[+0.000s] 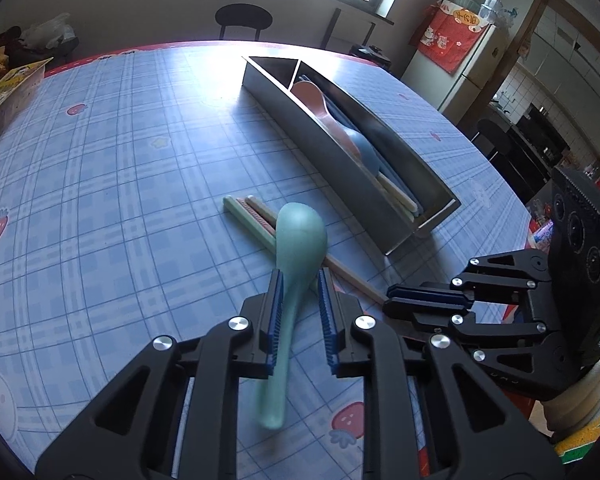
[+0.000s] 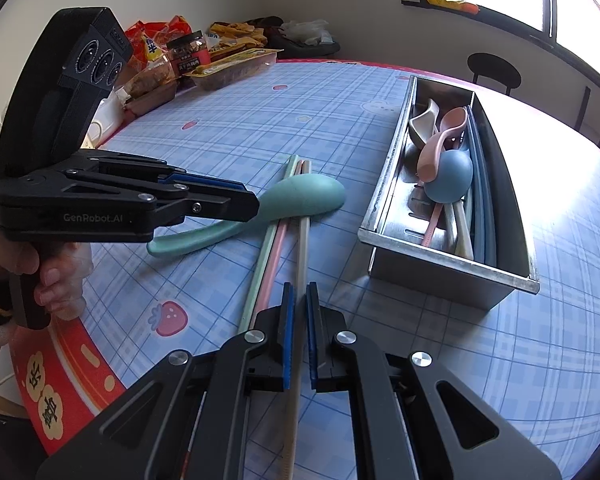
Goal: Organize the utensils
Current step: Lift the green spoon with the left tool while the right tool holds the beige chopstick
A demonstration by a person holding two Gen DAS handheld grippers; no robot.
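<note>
A big table [image 2: 228,120] wears a blue checked cloth with little strawberries on it. On it sits a long shiny metal tray [image 2: 440,264], split by a wall. The part with things in it holds a pink spoon [image 2: 440,144], a blue spoon [image 2: 449,176], a pale spoon [image 2: 424,120] and some chopsticks.

The left gripper [image 1: 299,312] is over the table with the green spoon [image 1: 300,236] between its blue pads. Its jaws are apart, and only one pad seems to touch the handle (the spoon looks blurry). The spoon's bowl lies over a bunch of chopsticks [image 2: 276,236] on the cloth, near the tray.

The right gripper [image 2: 299,336] is low by the table edge. Its jaws are almost closed around one tan chopstick [image 2: 303,248], but I cannot tell if they squeeze it.

Snack packets [image 2: 220,68] are piled at the far side.
</note>
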